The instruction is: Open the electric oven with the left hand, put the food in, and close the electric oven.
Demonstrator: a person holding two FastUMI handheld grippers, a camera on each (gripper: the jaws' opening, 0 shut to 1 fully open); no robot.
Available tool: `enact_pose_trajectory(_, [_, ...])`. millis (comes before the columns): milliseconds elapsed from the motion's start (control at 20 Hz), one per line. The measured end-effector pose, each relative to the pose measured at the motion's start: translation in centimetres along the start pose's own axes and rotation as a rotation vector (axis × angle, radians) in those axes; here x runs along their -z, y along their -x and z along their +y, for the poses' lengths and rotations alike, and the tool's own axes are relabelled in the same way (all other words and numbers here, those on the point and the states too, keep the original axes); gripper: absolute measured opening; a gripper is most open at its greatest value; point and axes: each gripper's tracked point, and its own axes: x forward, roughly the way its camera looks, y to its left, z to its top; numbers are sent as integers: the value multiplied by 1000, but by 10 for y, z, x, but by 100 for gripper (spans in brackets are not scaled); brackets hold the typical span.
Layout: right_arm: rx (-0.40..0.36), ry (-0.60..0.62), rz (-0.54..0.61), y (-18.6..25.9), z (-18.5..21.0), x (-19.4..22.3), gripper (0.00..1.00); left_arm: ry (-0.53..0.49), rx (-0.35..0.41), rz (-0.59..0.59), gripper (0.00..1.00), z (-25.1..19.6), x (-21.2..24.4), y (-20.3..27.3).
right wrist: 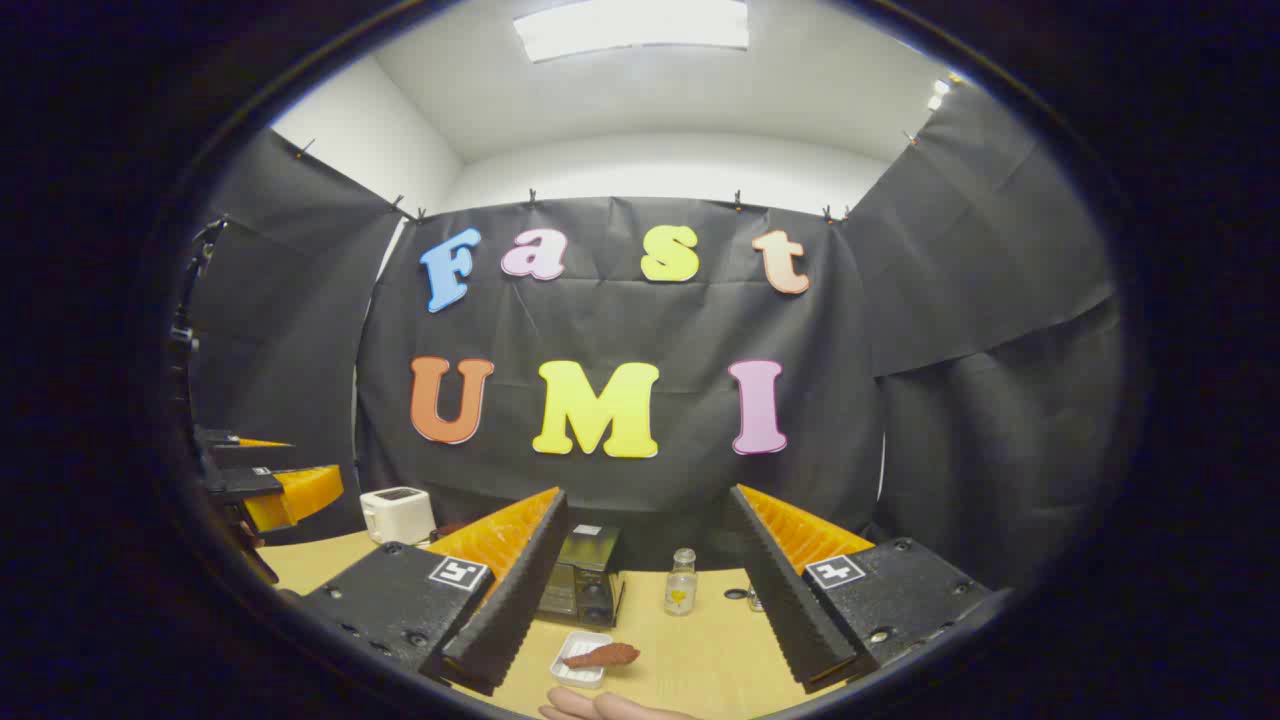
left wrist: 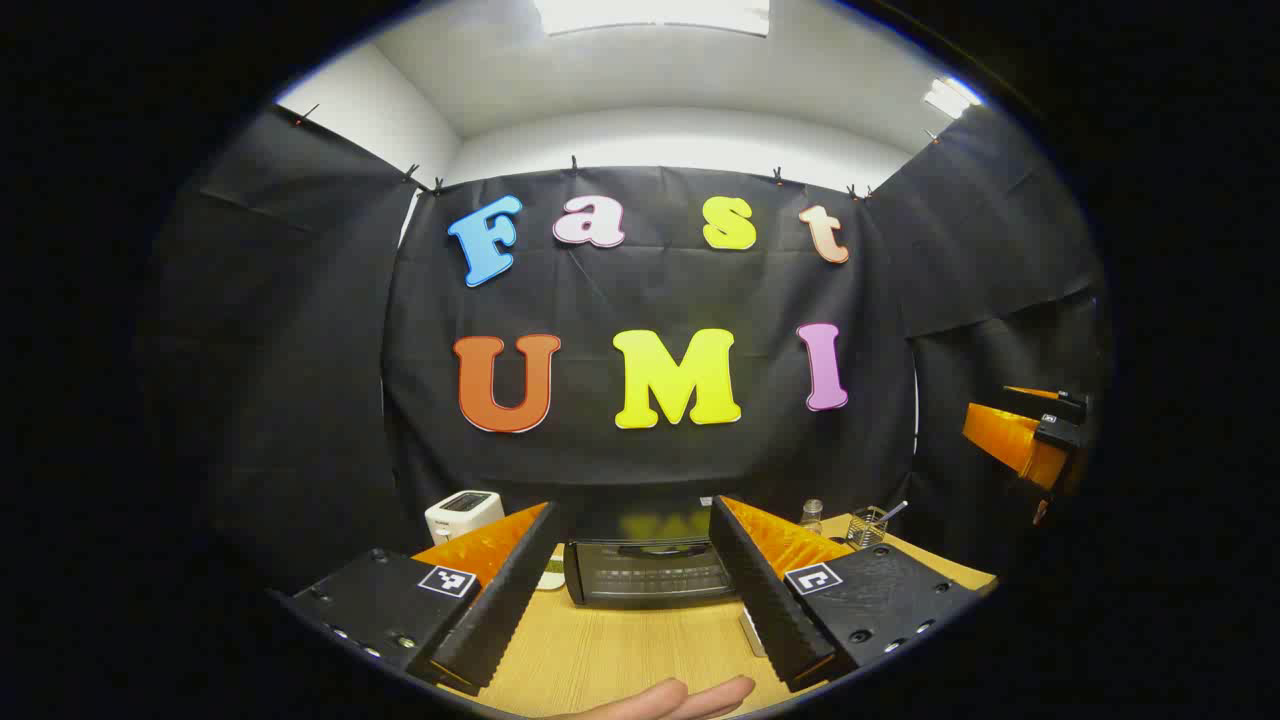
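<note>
The black electric oven (left wrist: 650,570) stands at the back of the wooden table (left wrist: 620,650), its glass door closed and its handle across the top front. My left gripper (left wrist: 630,590) is held open well short of it, nothing between the fingers. In the right gripper view the oven (right wrist: 580,585) appears left of centre. The food, a reddish-brown piece (right wrist: 603,655), lies on a small white tray (right wrist: 580,660) near the table's front. My right gripper (right wrist: 640,600) is open above and behind that tray. The right gripper (left wrist: 1025,435) also hangs at the far right of the left gripper view.
A white toaster (left wrist: 462,514) sits left of the oven. A small glass bottle (right wrist: 681,583) stands right of the oven, and a wire holder with a utensil (left wrist: 870,522) is farther right. A person's fingers (left wrist: 670,700) lie at the near edge. The left gripper (right wrist: 270,485) shows at far left.
</note>
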Motion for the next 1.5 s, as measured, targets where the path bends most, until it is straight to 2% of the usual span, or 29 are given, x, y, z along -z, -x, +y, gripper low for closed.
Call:
enact_pose_trajectory(300, [-14,-23,24,-17,-5,12,100,8,-21,4,96,3,6,-12])
enact_pose_trajectory(500, [-19,-40,31,-26,-10,22,100,12,-4,27,96,-2,17,-29])
enact_pose_trajectory(800, [13,-45,27,-39,-31,33,100,-7,25,38,96,-19,27,-58])
enact_pose_trajectory(1150, [36,-74,34,-47,-60,50,100,-33,46,62,96,-46,51,-124])
enact_pose_trajectory(1200, [47,-74,37,-47,-66,53,96,-33,45,82,96,-47,59,-135])
enact_pose_trajectory(1350, [91,-81,65,-47,-87,68,96,-52,31,158,96,-43,89,-168])
enact_pose_trajectory(1400, [101,-84,79,-48,-93,72,100,-56,23,178,96,-40,98,-180])
enact_pose_trajectory(1450, [109,-86,91,-48,-97,76,100,-55,16,201,96,-39,108,-191])
enact_pose_trajectory(1500, [116,-88,97,-48,-102,77,96,-46,18,231,96,-39,119,-202])
